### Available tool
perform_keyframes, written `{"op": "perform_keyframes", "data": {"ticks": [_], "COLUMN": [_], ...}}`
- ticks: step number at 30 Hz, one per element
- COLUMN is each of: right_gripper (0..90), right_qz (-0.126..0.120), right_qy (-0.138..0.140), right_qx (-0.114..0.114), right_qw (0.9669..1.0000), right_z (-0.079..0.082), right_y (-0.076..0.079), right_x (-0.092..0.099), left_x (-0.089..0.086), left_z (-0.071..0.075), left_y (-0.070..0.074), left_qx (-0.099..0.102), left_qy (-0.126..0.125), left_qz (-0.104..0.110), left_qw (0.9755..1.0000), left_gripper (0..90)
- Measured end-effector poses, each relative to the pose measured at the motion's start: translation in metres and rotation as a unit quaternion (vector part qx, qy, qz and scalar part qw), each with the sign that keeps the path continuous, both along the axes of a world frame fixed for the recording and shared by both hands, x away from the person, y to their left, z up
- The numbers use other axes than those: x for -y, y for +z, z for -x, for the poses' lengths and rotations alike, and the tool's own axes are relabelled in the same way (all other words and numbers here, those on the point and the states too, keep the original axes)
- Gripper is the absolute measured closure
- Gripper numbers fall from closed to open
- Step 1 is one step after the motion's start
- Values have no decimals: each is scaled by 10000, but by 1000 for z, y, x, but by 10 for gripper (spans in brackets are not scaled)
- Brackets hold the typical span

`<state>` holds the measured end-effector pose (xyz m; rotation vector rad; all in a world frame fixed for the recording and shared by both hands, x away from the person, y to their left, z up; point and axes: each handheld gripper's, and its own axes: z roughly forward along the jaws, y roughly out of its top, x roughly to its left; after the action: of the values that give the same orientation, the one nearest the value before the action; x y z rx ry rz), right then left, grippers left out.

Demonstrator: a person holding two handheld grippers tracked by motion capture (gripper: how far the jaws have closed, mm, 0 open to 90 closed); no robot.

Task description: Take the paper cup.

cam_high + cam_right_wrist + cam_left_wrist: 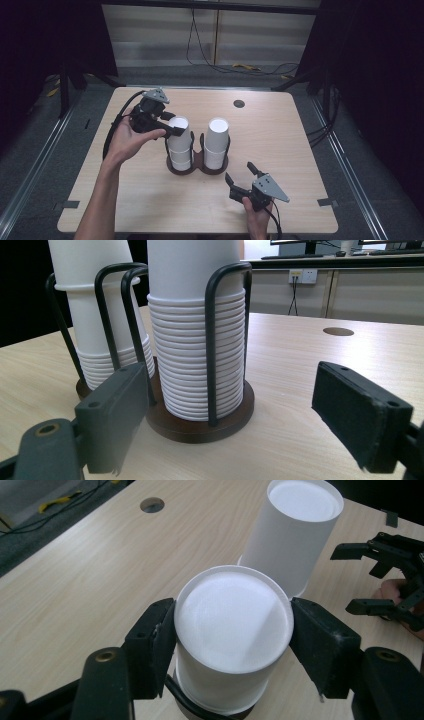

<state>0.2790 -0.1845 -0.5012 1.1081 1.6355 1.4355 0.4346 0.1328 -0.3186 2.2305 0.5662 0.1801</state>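
White paper cups are stacked upside down in a dark two-ring cup holder that stands near the middle of the light wooden desk. Two stacks are held in it, each fenced by black wire loops rising from a brown base. The left stack is the one being worked on: its top cup is clamped between the pads of the left tool, one pad being pressed against each side just under the upturned bottom, so that the tool is closed on the cup. The cup is seen sitting on the stack, inside the left ring. The right stack stands just beside it — close by, though whether the two stacks touch cannot be told — and many nested rims are shown at its foot in the right gripper view.

The right tool is held low near the desk's front edge, in front of the holder and apart from it; its jaws are spread wide with nothing between them. A round cable hole is set in the far part of the desk, well apart from the holder. Cables are seen lying on the floor beyond the desk.
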Motion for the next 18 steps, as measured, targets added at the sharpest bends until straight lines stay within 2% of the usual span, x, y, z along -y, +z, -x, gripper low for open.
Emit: {"op": "perform_keyframes", "data": {"ticks": [6,10,13,18], "right_gripper": [145,145,145,145], "right_qz": [-5,0,11,14], "right_qy": [12,-2,7,2], "right_qx": [-4,0,-1,9], "right_qw": [10000,10000,10000,10000], "right_z": [0,0,0,0], "right_y": [0,0,0,0], "right_x": [0,0,0,0], "left_x": [-3,-5,-6,-10], "left_z": [2,3,4,6], "left_y": [5,6,7,12], "left_qx": [33,85,101,149], "left_qy": [50,44,127,108], "left_qz": [142,140,275,402], "left_qw": [9999,9999,9995,9990], "left_gripper": [366,366,366,366]}}
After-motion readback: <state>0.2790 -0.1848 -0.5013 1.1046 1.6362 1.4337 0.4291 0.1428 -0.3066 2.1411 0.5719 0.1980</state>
